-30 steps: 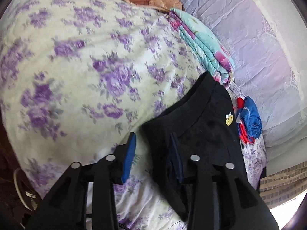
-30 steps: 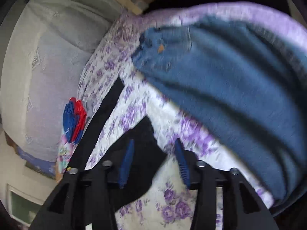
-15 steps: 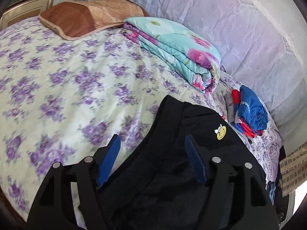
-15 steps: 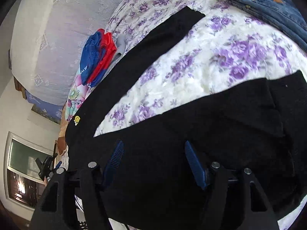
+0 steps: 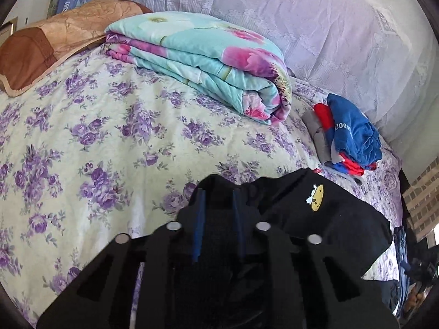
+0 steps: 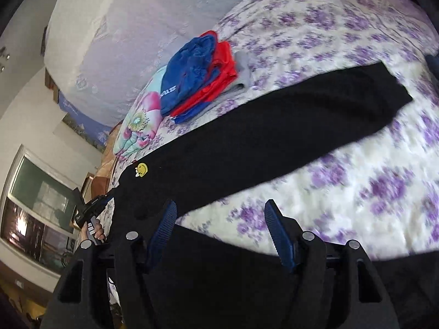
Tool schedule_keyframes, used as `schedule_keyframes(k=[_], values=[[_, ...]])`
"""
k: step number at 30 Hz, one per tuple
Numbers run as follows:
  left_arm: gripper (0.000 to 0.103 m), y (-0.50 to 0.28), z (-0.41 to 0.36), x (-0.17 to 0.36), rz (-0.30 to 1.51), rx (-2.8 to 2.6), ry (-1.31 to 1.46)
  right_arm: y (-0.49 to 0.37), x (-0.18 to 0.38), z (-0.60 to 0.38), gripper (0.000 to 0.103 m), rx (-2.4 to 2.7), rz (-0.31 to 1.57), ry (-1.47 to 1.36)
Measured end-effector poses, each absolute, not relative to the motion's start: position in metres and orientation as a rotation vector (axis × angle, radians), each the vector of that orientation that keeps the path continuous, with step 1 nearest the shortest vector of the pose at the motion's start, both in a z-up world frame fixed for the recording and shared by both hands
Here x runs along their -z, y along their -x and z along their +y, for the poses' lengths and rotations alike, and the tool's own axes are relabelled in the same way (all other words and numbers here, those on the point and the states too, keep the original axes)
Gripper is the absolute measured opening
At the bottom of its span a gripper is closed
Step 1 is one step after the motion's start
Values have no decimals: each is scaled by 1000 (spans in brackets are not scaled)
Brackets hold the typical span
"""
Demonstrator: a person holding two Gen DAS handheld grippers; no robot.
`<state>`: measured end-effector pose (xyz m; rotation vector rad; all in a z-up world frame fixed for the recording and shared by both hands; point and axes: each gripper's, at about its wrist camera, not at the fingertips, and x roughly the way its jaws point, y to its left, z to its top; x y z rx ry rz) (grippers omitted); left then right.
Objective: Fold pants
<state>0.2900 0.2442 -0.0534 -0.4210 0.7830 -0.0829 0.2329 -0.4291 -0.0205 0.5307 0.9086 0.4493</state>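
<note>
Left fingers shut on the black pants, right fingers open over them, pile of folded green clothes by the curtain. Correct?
Not quite. The folded clothes are blue and red, not green, as the left wrist view shows. The rest stands: left gripper shut on the black pants, right gripper open over them.

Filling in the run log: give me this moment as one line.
left tool: just closed, shut on black pants waistband | right tool: open, over pants | surface: floral bedspread

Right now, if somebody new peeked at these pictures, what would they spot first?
Probably the black pants stretched across the purple-flowered bedspread, with a little yellow smiley patch near the waist. The left gripper is pinching the waist end. Behind sit a folded turquoise quilt and a blue-and-red clothes pile.
</note>
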Motion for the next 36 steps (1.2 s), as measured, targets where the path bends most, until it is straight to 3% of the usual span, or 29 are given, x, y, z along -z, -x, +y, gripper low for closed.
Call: schedule_keyframes(k=[8,15,20,23,26,28,30,36], values=[[2,-280,234,52,694,37,332,-343,-1,-338,69,-629,921,-94],[2,-289,238,58,715,-19,323,-418,15,-256,70,-739,901,345],[2,-299,243,66,743,-34,338,-442,40,-232,67,-840,919,498],[2,-307,241,68,750,-36,319,-450,56,-228,58,-869,956,545],[2,-311,244,72,765,-21,337,-454,63,-234,37,-917,1019,482],[0,-310,244,70,757,-13,340,-447,58,-239,13,-916,1008,469],[0,-308,242,66,742,-4,333,-435,47,-248,8,-896,974,440],[0,-295,244,44,675,31,387,-375,8,-266,6,-871,866,379]])
